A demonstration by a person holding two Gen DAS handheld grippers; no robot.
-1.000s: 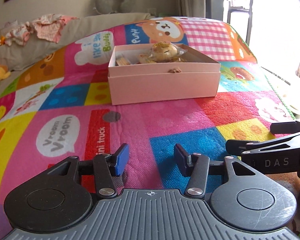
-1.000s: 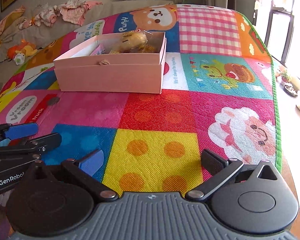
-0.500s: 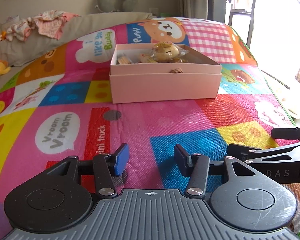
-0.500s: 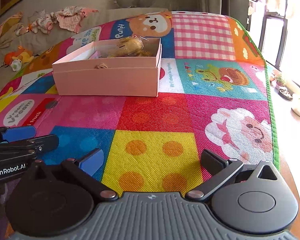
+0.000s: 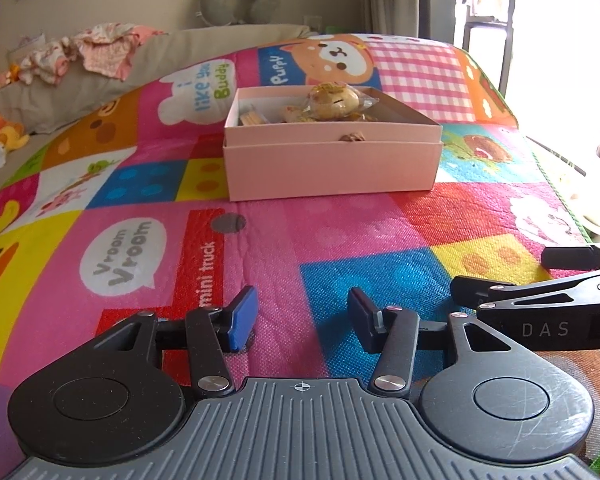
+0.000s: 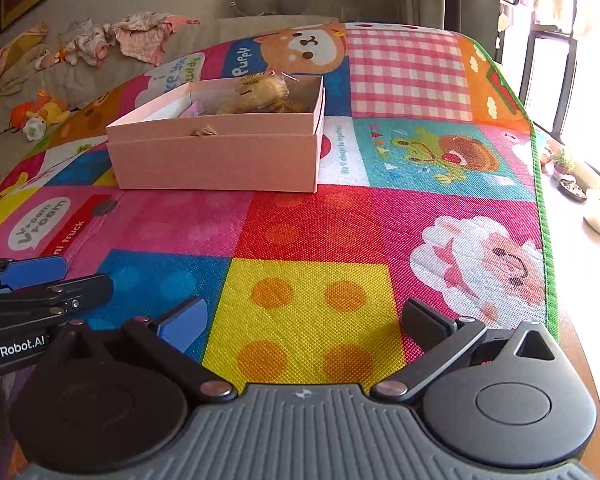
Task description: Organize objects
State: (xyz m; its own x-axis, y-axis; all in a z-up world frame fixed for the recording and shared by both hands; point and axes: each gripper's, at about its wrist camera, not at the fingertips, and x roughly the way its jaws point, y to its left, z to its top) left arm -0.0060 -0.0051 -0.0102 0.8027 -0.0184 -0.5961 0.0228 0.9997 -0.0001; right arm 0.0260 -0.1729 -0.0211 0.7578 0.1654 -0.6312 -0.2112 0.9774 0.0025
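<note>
An open pink box (image 5: 332,164) stands on the colourful play mat, also in the right wrist view (image 6: 216,156). It holds wrapped buns (image 5: 334,98) and other small packets (image 6: 262,90). My left gripper (image 5: 302,316) is open and empty, low over the mat well in front of the box. My right gripper (image 6: 304,320) is open wide and empty, beside the left one, also short of the box. Each gripper shows at the edge of the other's view: the right one (image 5: 540,292) and the left one (image 6: 40,276).
The mat (image 6: 312,296) covers a table whose right edge (image 6: 548,216) drops toward a bright window sill with small pots (image 6: 572,184). A sofa with clothes (image 5: 100,52) and soft toys (image 6: 40,114) lies behind on the left.
Both views have tilted up slightly, so the box sits a little lower in frame. Both grippers stay open and empty.
</note>
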